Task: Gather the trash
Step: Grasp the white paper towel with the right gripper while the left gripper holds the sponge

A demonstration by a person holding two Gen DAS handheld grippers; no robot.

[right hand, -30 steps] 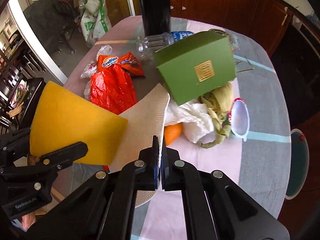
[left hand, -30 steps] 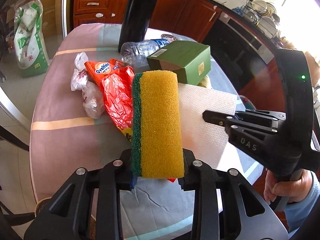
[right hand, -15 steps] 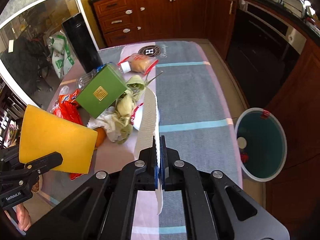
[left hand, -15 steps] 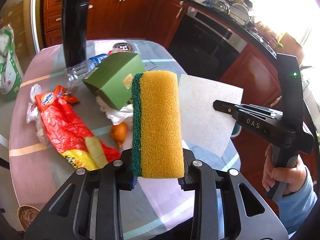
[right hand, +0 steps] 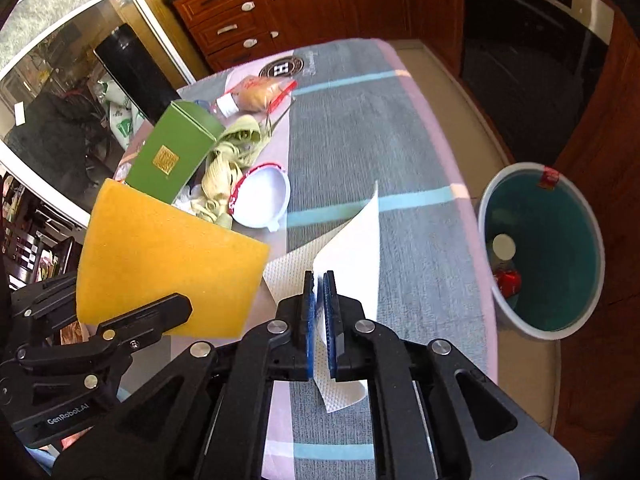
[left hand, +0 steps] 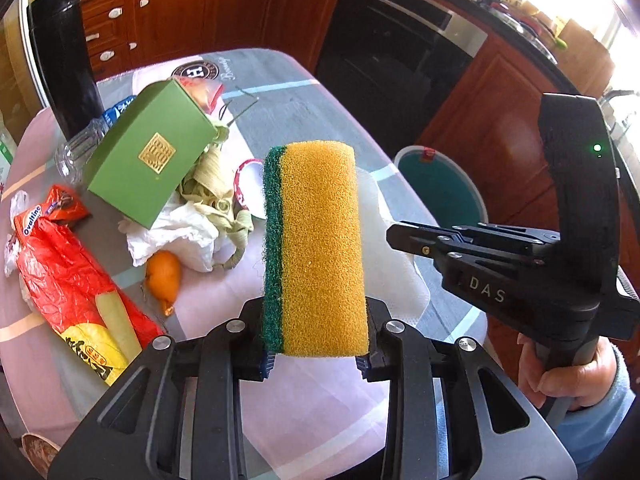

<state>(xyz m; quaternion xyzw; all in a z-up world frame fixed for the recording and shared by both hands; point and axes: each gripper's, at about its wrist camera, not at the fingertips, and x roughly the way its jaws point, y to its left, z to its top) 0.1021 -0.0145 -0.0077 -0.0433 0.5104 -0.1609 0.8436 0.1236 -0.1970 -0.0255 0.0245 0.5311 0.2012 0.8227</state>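
Note:
My left gripper (left hand: 316,356) is shut on a yellow sponge with a green scouring side (left hand: 320,248) and holds it upright over the table; the same sponge (right hand: 168,260) fills the left of the right wrist view. My right gripper (right hand: 319,292) hangs near the table's right edge. Its jaws are opening, a slim gap shows between the blue pads, and a white paper towel (right hand: 352,248) stands in that gap. Seen from the left wrist, the towel (left hand: 394,280) is a blurred white sheet under the right gripper (left hand: 394,236). A teal-lined bin (right hand: 486,208) stands on the floor to the right.
Trash is heaped at the table's left: a green box (left hand: 152,152), corn husks (right hand: 228,164), a white lid (right hand: 264,196), an orange (left hand: 164,276), a red bag (left hand: 60,272) and a clear bottle (left hand: 80,144). A black cylinder (left hand: 60,60) stands behind. The bin holds some litter.
Both grippers have swung right, away from the trash heap toward the table's edge and the bin. The right pads have parted slightly, and the towel has gone from a flat sheet to a drooping one.

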